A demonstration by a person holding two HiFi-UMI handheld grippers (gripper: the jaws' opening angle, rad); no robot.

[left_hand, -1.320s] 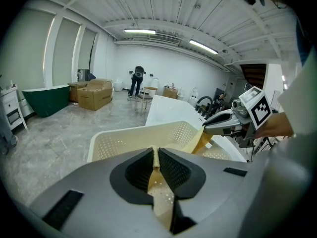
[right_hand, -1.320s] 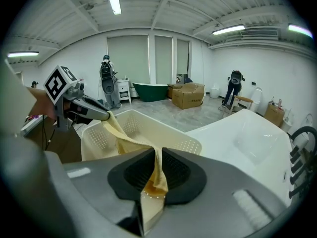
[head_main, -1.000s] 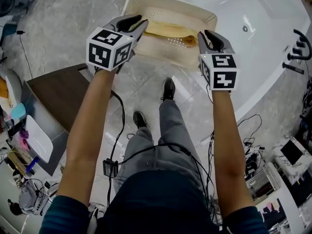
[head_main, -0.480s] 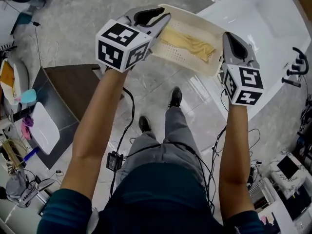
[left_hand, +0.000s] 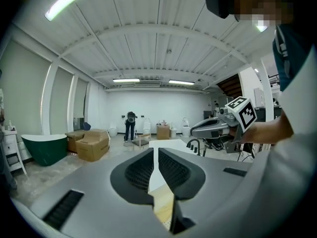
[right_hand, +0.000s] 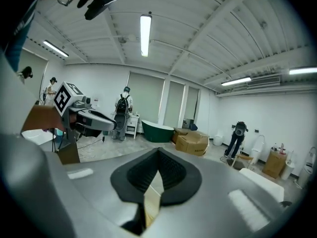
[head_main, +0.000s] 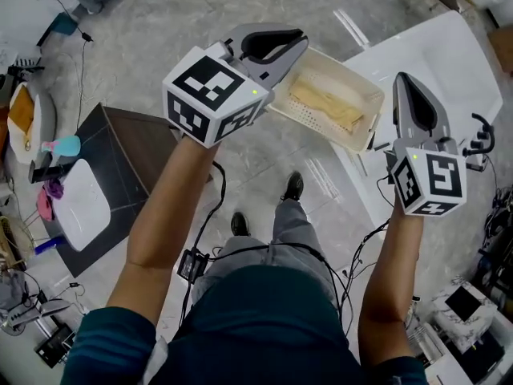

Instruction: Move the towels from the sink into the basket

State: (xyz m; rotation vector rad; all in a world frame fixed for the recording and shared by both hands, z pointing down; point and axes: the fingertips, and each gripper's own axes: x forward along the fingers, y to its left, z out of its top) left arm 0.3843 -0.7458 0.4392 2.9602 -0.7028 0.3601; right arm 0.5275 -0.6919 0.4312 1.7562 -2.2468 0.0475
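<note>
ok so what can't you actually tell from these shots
Towel count: in the head view the cream towels in the basket blur together, and the left gripper, jaws just closing with nothing between them, covers one corner.
The sink: cut by the head view's edge and partly behind the right gripper, so leftover towels can't be ruled out.
Both gripper views look across the room, not down into basket or sink.

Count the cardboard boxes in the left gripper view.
2. The larger cardboard box stands in front, a second cardboard box just behind it at its left, both right of the green tub. More may hide behind them.
</note>
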